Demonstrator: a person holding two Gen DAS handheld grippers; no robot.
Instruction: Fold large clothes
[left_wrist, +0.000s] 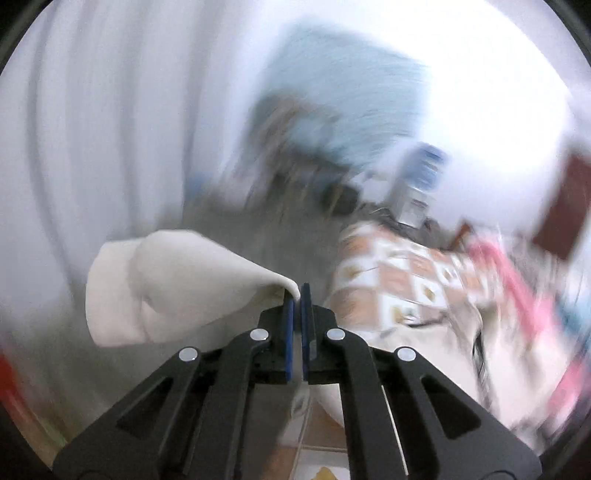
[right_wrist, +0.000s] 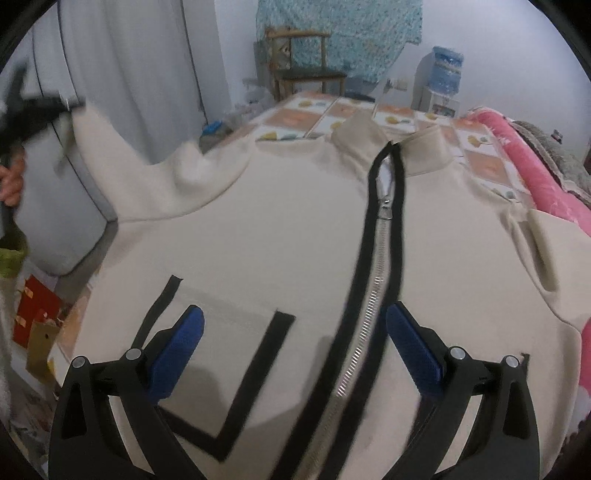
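Left gripper (left_wrist: 298, 295) clamped on cream jacket (right_wrist: 280, 236) sleeve, right gripper (right_wrist: 294, 325) spread apart

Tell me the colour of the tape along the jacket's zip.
Black tape on the cream jacket, clearest in the right wrist view.

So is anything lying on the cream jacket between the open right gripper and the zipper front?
Nothing visible does. The right gripper hangs open over the bare front of the cream zip jacket, its zipper running between the fingers. The left gripper is already shut on a sleeve end, off to the side.
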